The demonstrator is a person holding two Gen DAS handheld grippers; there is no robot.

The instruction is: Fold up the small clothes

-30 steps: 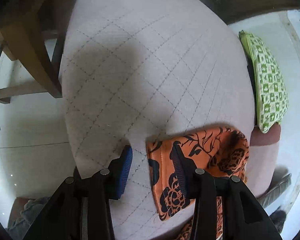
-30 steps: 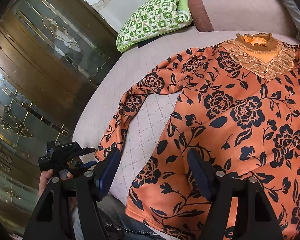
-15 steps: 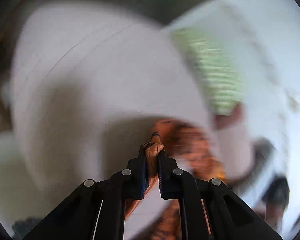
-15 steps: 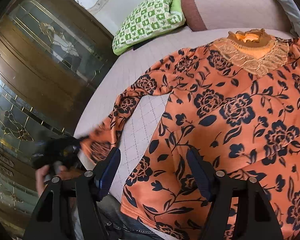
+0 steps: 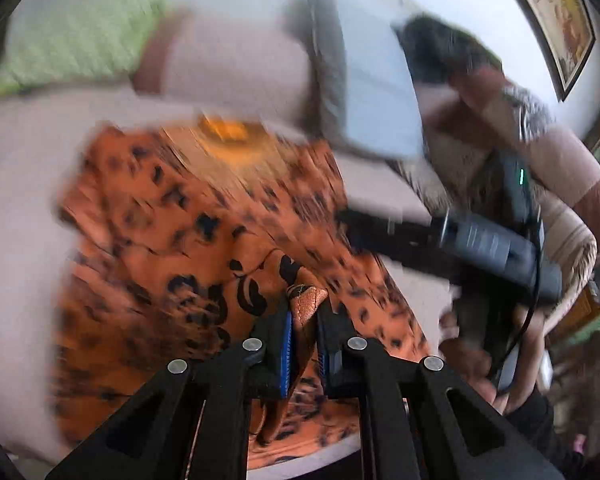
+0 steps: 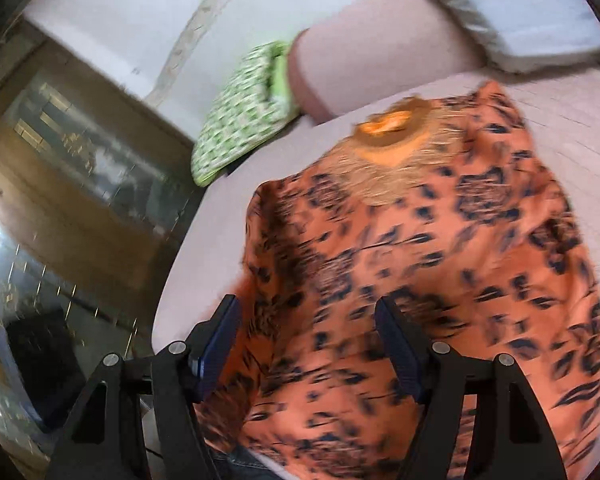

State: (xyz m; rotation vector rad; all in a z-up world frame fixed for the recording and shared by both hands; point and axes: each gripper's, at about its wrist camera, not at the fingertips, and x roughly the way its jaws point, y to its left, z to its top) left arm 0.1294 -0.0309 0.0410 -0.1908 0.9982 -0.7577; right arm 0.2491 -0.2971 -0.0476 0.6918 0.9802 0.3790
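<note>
Right wrist view shows the orange floral top (image 6: pixel 420 248) spread on a pale quilted sofa seat (image 6: pixel 572 112), collar toward the backrest, with a green checked cushion (image 6: pixel 240 120) beside the armrest and a dark glazed wooden door (image 6: pixel 72 184) at the left. The right gripper (image 6: pixel 308 344) hangs over the top's lower part, fingers wide apart. Only the left wrist view shows the person (image 5: pixel 512 128), a framed picture (image 5: pixel 560 24), and the left gripper (image 5: pixel 304 336) pinching a fold of the top (image 5: pixel 172 216).
</note>
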